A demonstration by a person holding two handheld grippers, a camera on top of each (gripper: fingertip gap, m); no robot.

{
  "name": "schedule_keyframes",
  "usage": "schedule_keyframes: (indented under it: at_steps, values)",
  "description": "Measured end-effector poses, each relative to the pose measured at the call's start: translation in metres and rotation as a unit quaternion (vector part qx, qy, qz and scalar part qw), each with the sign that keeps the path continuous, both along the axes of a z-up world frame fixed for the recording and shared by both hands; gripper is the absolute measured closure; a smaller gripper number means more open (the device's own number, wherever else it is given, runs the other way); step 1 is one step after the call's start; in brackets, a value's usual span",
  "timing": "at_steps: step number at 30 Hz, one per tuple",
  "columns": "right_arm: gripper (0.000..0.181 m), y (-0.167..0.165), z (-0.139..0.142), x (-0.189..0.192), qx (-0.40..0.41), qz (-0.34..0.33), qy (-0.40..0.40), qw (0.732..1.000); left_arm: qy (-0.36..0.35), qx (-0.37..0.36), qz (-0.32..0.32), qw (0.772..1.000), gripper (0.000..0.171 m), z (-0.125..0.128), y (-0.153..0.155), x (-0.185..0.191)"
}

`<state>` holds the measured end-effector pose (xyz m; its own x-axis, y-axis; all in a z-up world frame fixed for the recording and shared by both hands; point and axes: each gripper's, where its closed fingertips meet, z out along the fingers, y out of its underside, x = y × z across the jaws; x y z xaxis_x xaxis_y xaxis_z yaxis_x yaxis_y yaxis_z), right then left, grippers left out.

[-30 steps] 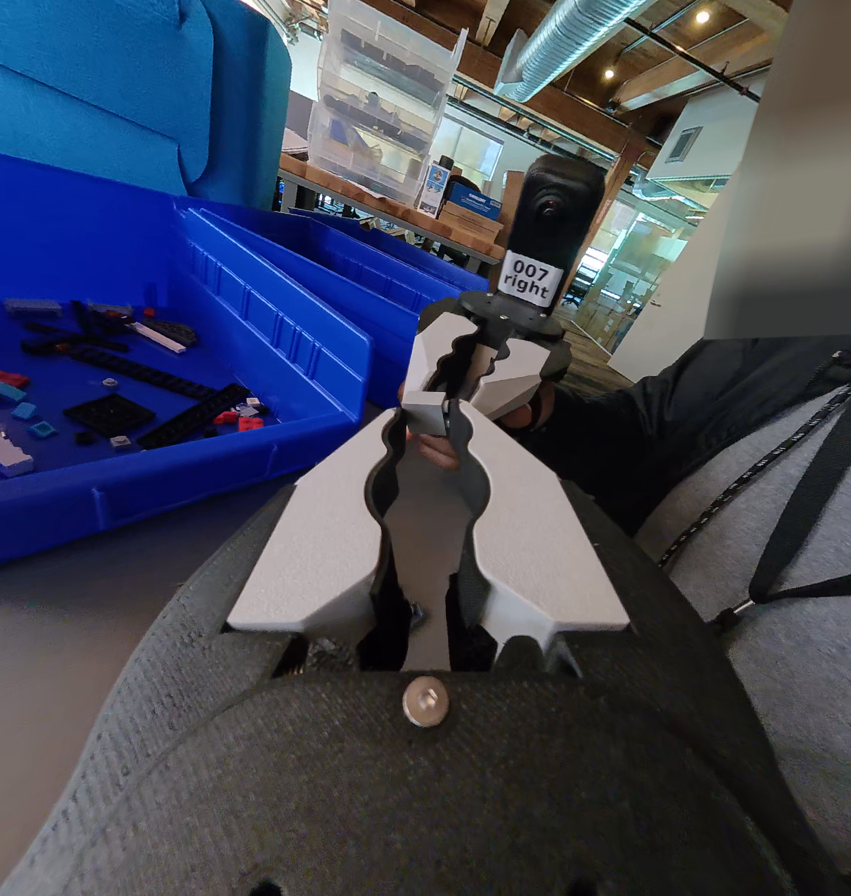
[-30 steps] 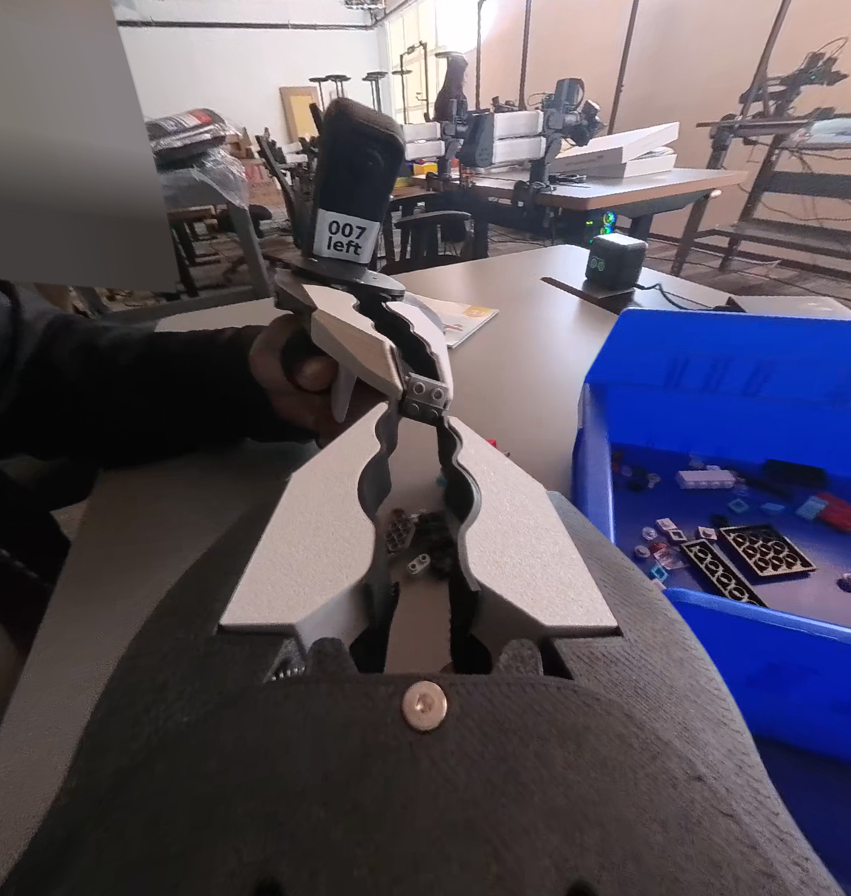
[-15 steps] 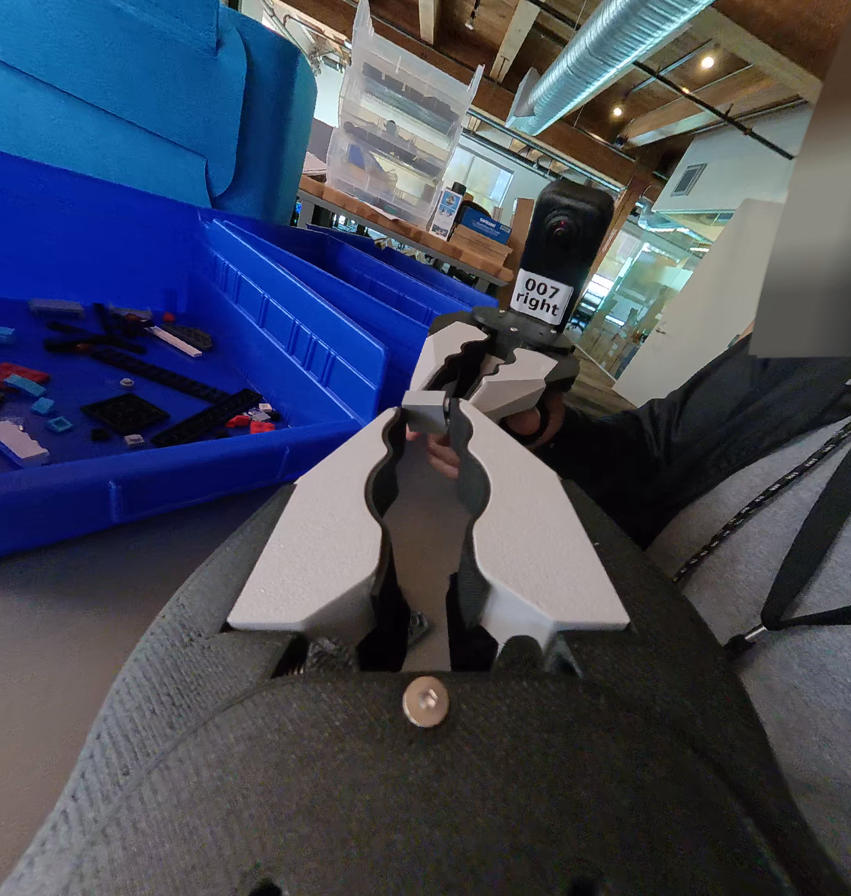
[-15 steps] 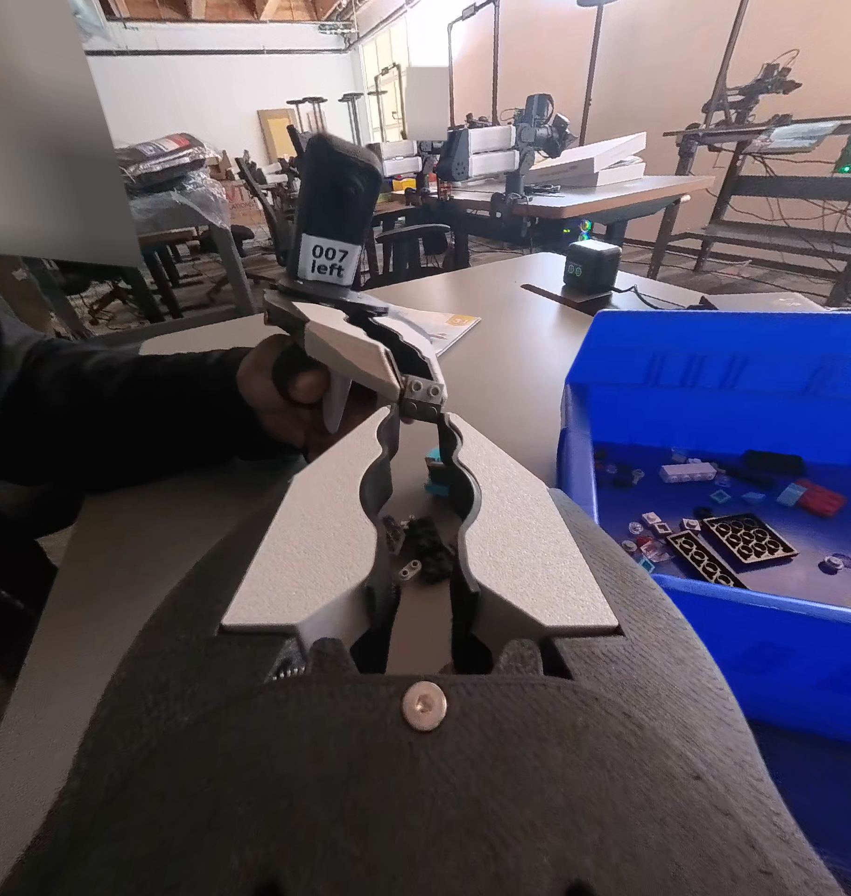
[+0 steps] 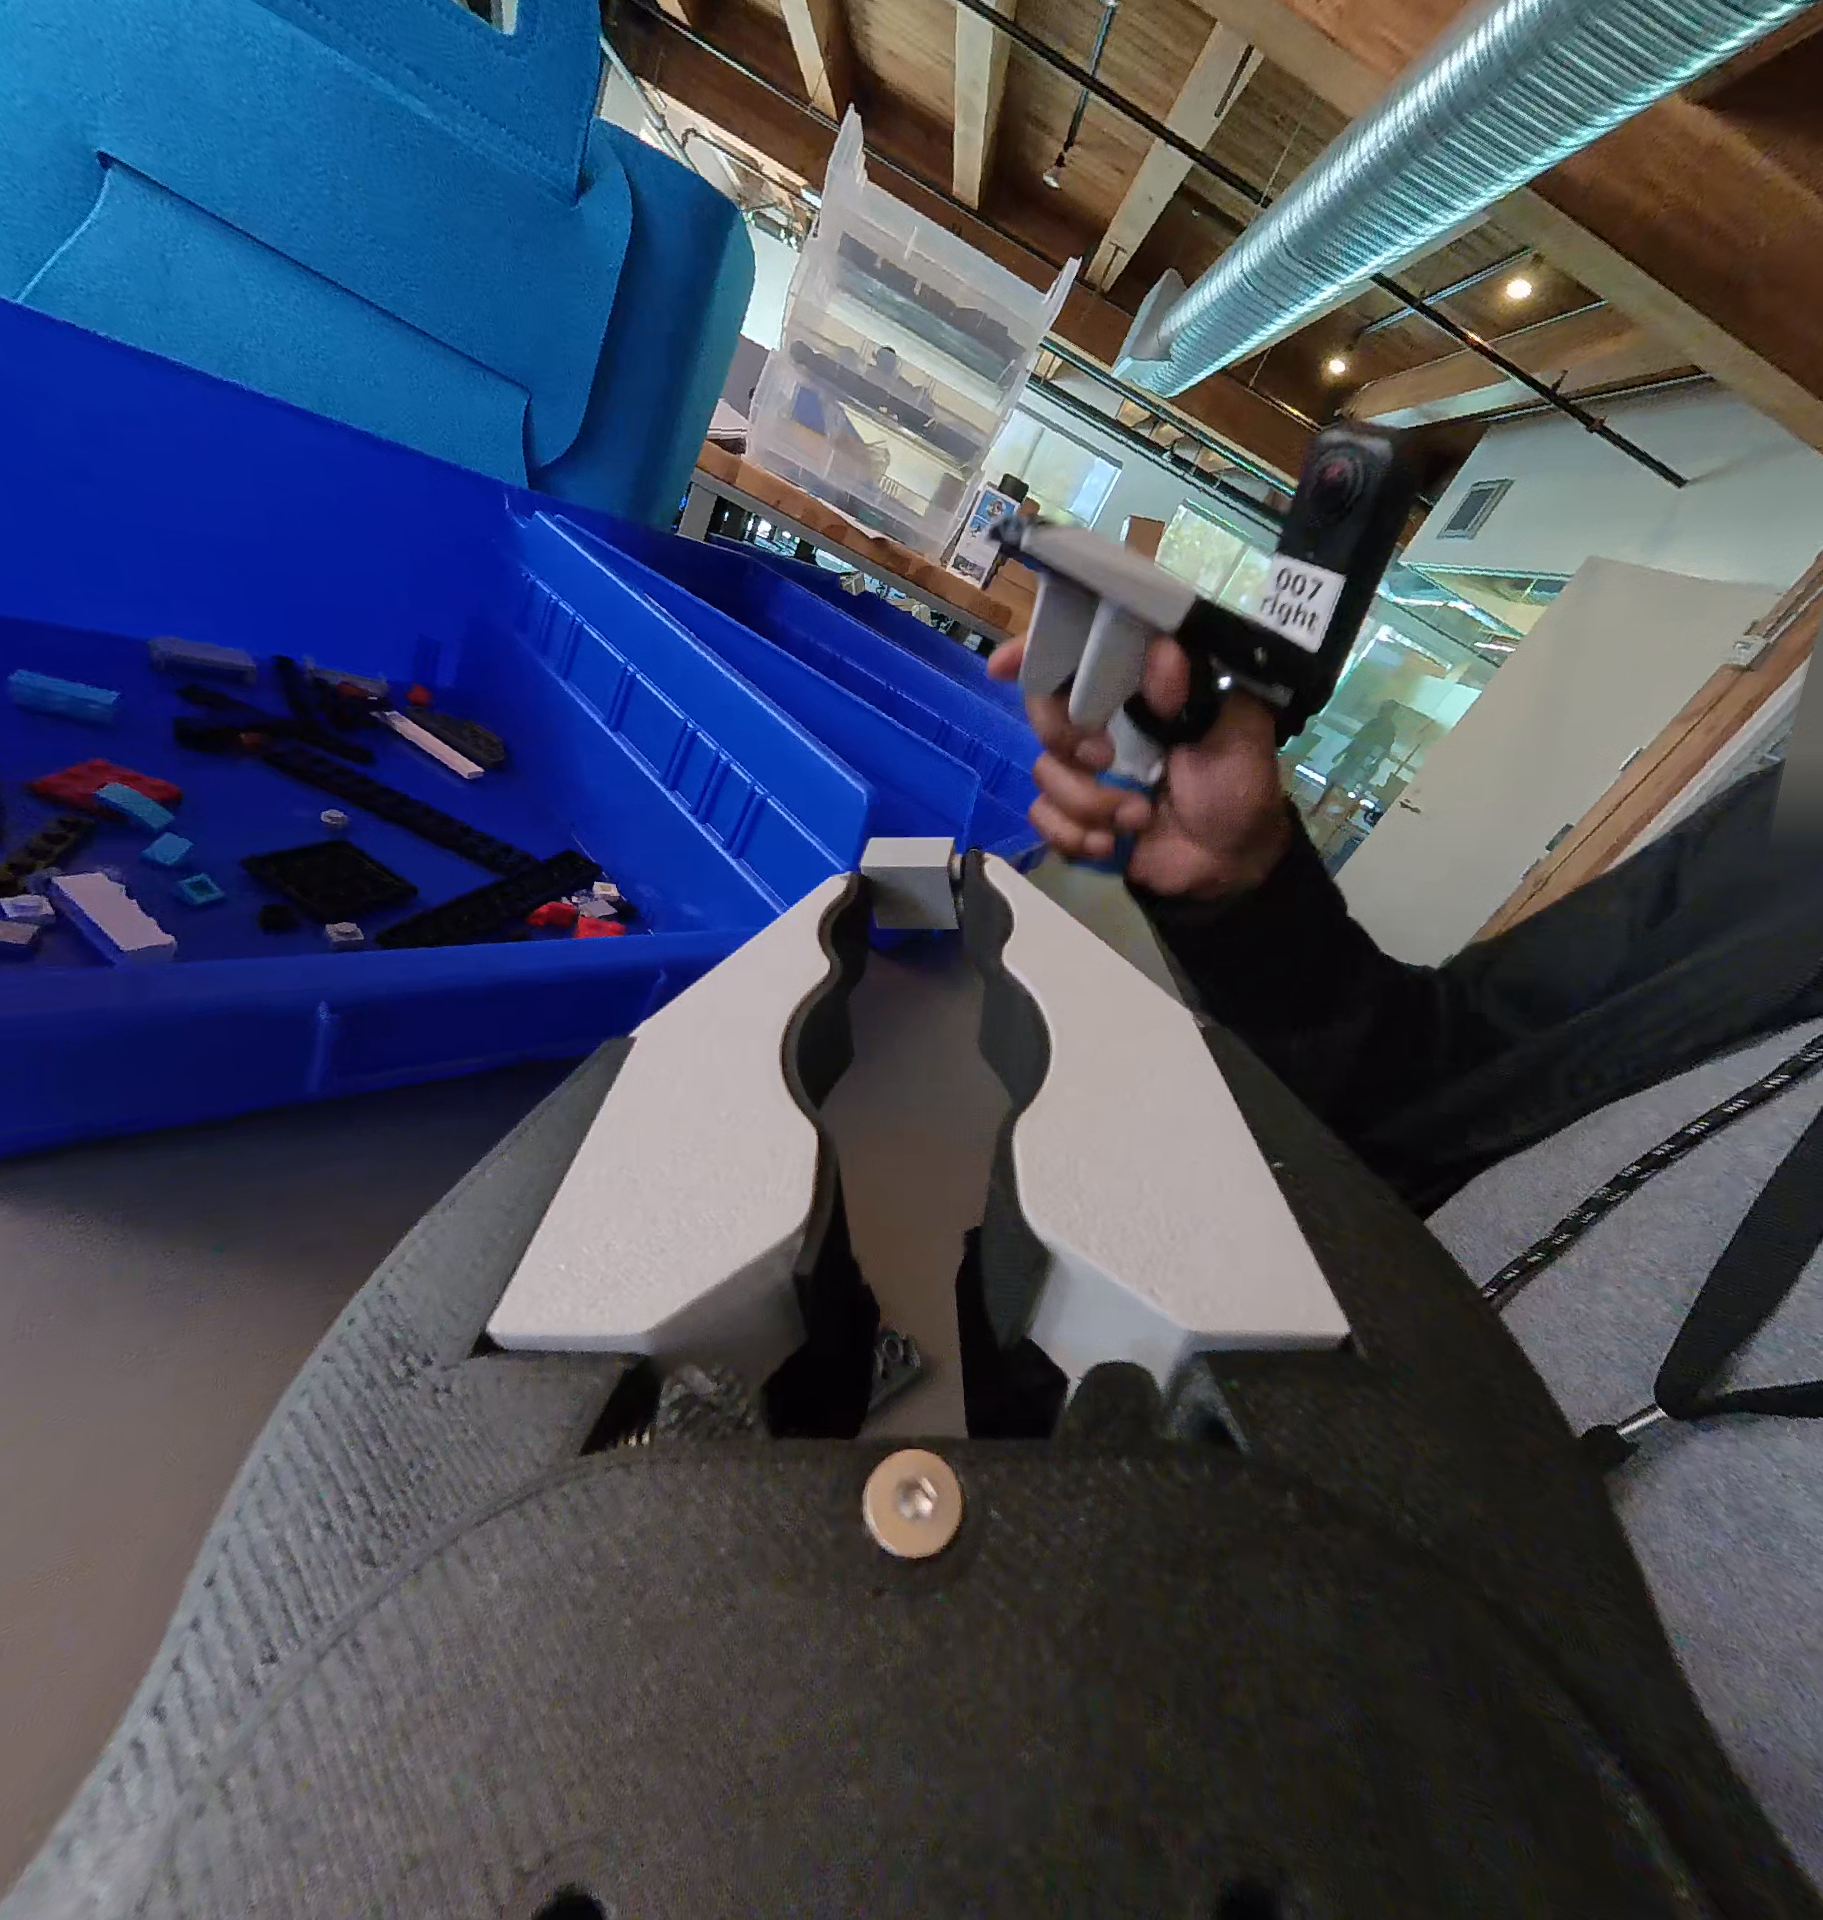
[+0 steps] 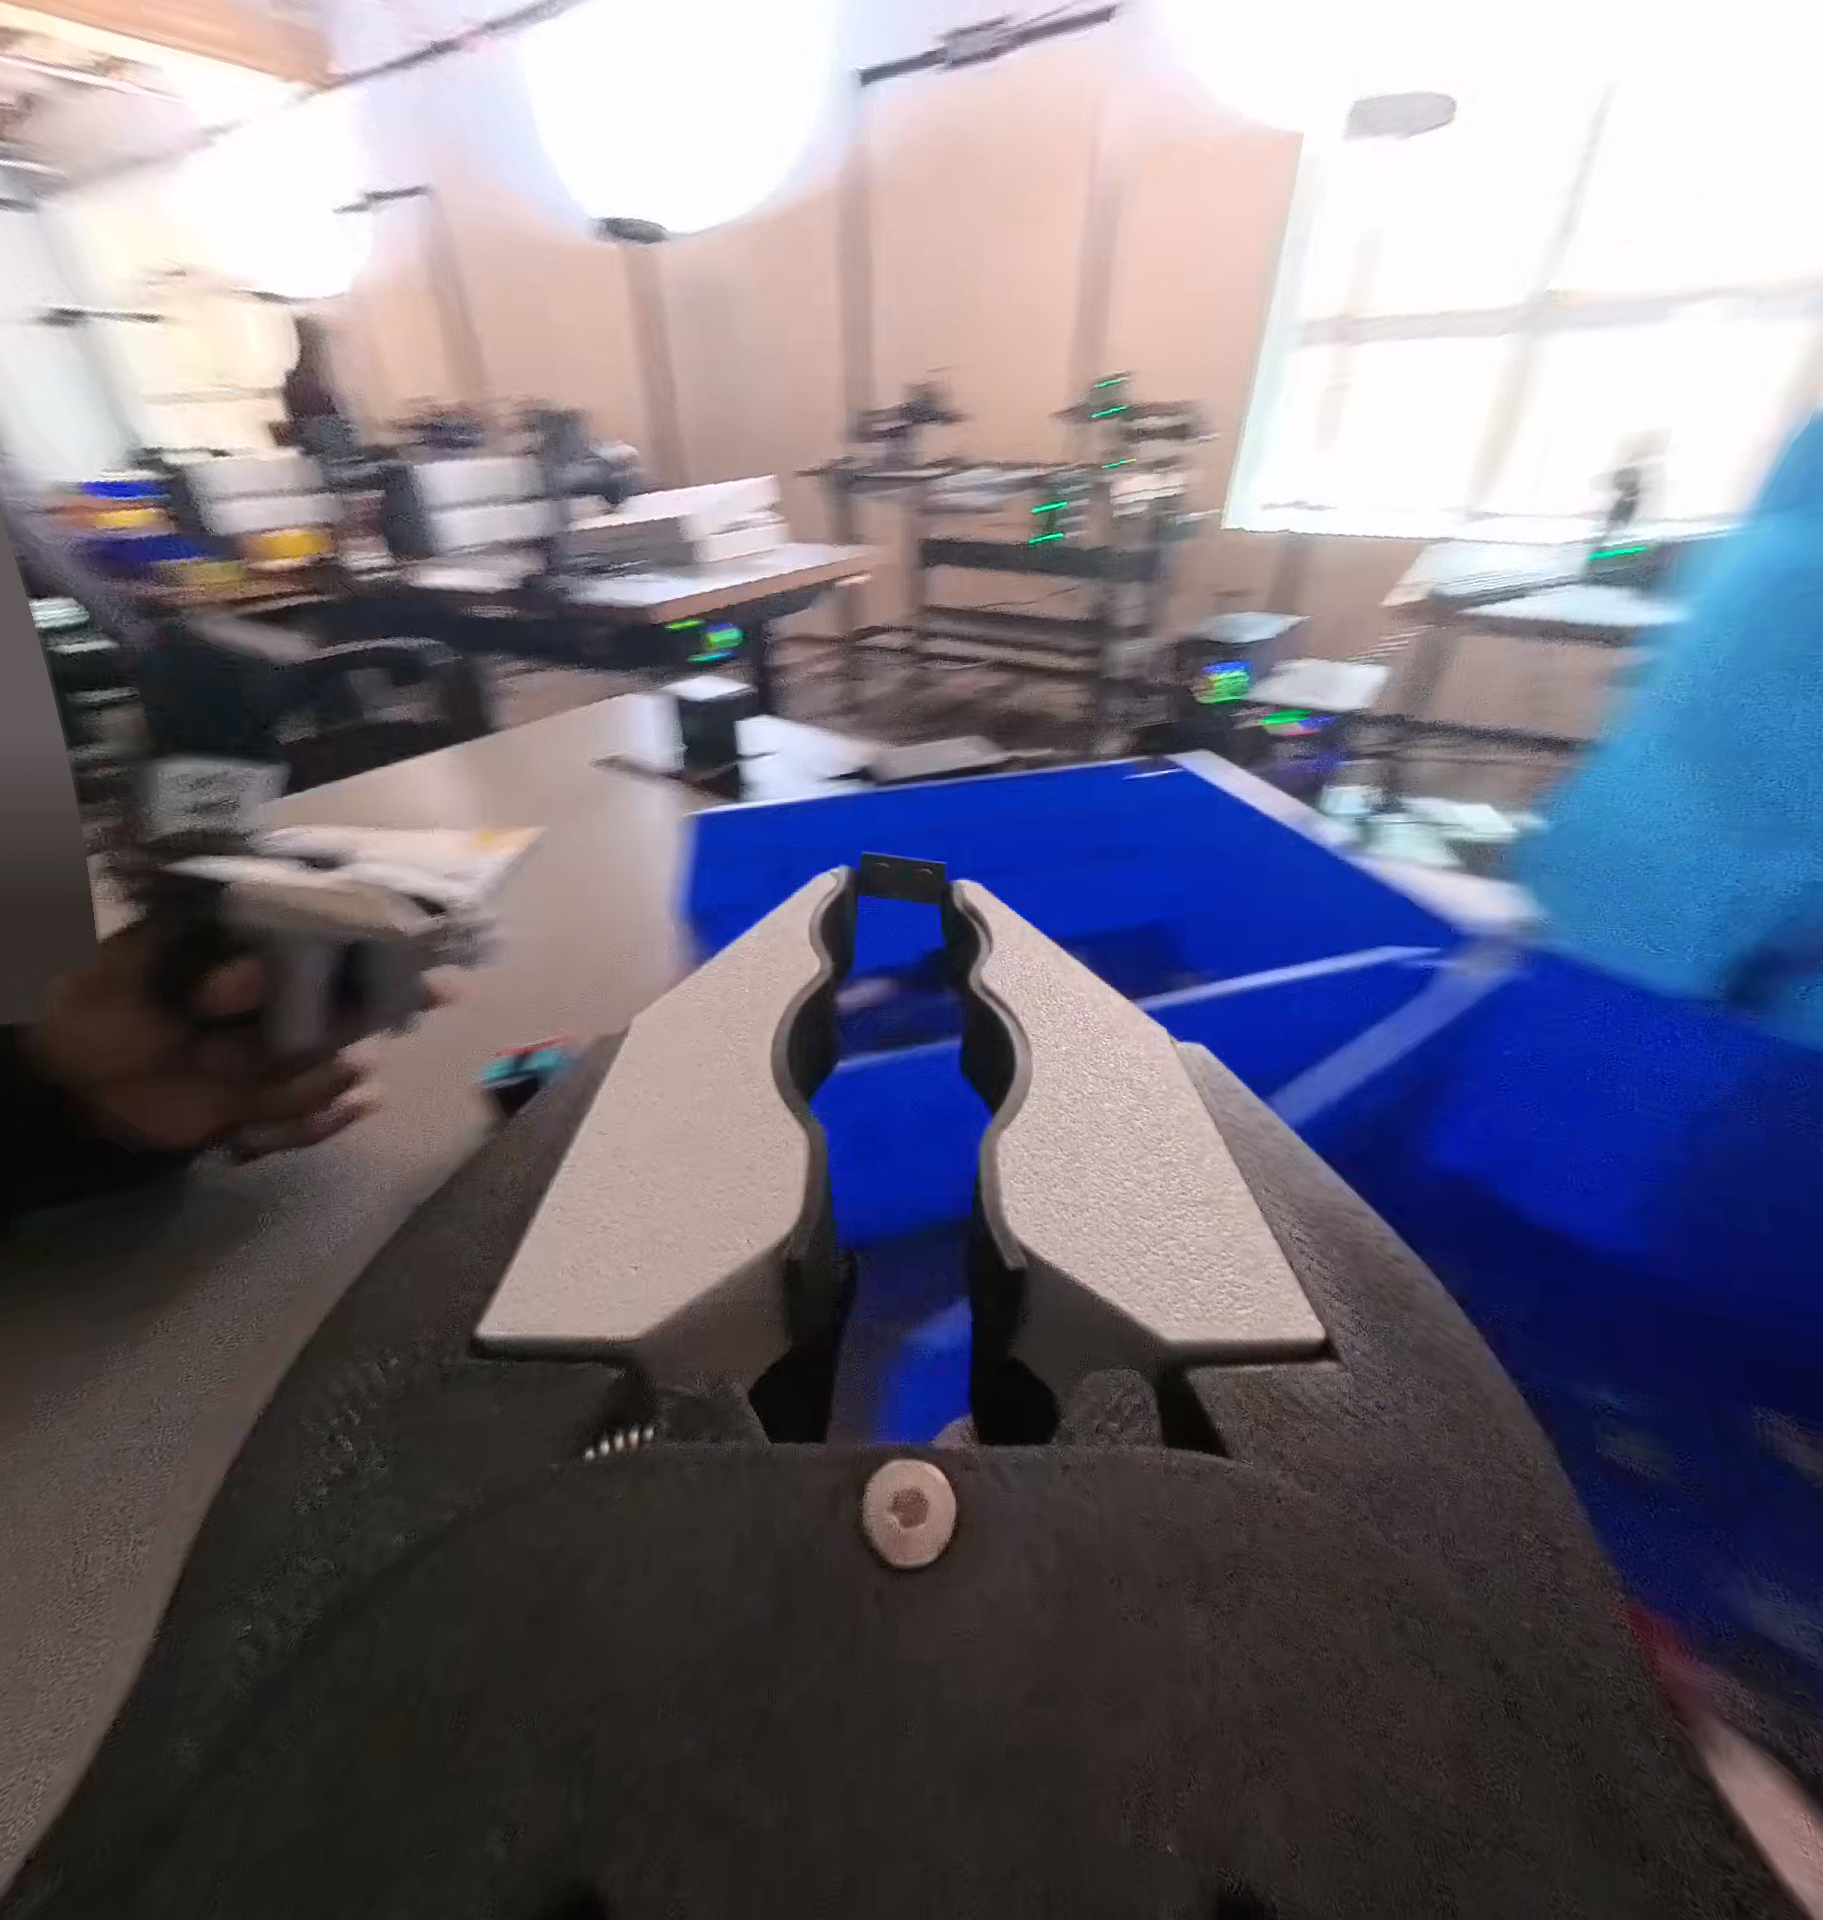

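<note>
Grey brick [image 5: 912,884] pinched at the tips of the left gripper [image 5: 915,891], just off the near corner of the blue bin [image 5: 367,1023], no longer nose to nose with the right gripper [image 6: 899,896]. Now swung away toward the bins, nipping a small black plate [image 6: 901,876] between nearly closed tips, blurred. Scattered bricks [image 5: 325,878] in the bin, grey table [image 5: 107,1309] beneath, blue chair [image 5: 367,229] behind, person's hand [image 5: 1146,800] on the right gripper's handle.

Left gripper [image 5: 912,885] pinches a grey brick [image 5: 909,883] (right: a black plate [image 6: 901,875]).
</note>
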<state>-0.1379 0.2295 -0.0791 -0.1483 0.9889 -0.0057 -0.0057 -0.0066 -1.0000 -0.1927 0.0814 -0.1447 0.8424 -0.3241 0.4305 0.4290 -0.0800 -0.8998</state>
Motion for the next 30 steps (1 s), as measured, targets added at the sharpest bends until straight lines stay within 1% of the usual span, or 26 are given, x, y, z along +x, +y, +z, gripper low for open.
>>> schedule_keyframes:
  at_steps: [2, 3, 4, 6, 8, 11, 12, 14, 19, 21, 23, 25, 26, 28, 30]
  values:
    - [0.164, 0.064, 0.029, 0.033, 0.014, -0.095, 0.023, 0.995, 0.001, 0.002, 0.000, 1.000, 0.153, 0.001, 0.000, 0.001]
    - [0.164, 0.096, 0.039, 0.051, 0.022, -0.140, 0.028, 0.989, 0.000, 0.002, -0.001, 1.000, 0.153, 0.001, 0.000, 0.001]
    - [0.164, 0.129, 0.042, 0.067, 0.028, -0.188, 0.018, 0.982, -0.001, 0.002, -0.002, 1.000, 0.153, 0.000, 0.001, 0.002]
    - [0.164, 0.188, 0.037, 0.099, 0.037, -0.277, -0.016, 0.960, -0.001, 0.001, -0.004, 1.000, 0.153, -0.001, 0.002, 0.004]
    - [0.164, 0.232, 0.016, 0.123, 0.025, -0.333, -0.063, 0.940, 0.002, -0.003, -0.006, 1.000, 0.153, -0.004, 0.003, 0.005]
    - [0.161, 0.267, -0.020, 0.139, -0.005, -0.364, -0.127, 0.923, 0.004, -0.007, -0.010, 1.000, 0.153, -0.006, 0.005, 0.008]
    - [0.158, 0.273, -0.024, 0.142, -0.009, -0.372, -0.131, 0.919, 0.004, -0.008, -0.011, 1.000, 0.153, -0.007, 0.005, 0.009]
    - [0.155, 0.276, -0.027, 0.142, -0.010, -0.369, -0.131, 0.920, 0.005, -0.011, -0.012, 1.000, 0.153, -0.009, 0.006, 0.009]
    - [0.152, 0.251, -0.020, 0.122, 0.017, -0.327, -0.130, 0.936, -0.002, -0.017, -0.021, 1.000, 0.153, -0.012, 0.006, 0.012]
    - [0.153, 0.218, -0.008, 0.104, 0.038, -0.269, -0.110, 0.956, -0.007, -0.018, -0.030, 0.999, 0.153, -0.012, 0.006, 0.015]
    - [0.153, 0.164, 0.006, 0.080, 0.068, -0.173, -0.086, 0.979, -0.018, -0.017, -0.047, 0.999, 0.153, -0.010, 0.006, 0.020]
    - [0.154, 0.095, 0.008, 0.058, 0.101, -0.053, -0.072, 0.991, -0.034, -0.015, -0.068, 0.997, 0.153, -0.008, 0.005, 0.027]
    - [0.153, 0.063, 0.002, 0.049, 0.116, 0.000, -0.074, 0.991, -0.041, -0.015, -0.079, 0.996, 0.152, -0.008, 0.005, 0.031]
    - [0.153, 0.004, -0.017, 0.034, 0.145, 0.095, -0.079, 0.982, -0.049, -0.019, -0.096, 0.994, 0.152, -0.009, 0.004, 0.037]
    - [0.152, -0.044, -0.039, 0.022, 0.162, 0.164, -0.085, 0.970, -0.055, -0.024, -0.117, 0.991, 0.153, -0.010, 0.003, 0.044]
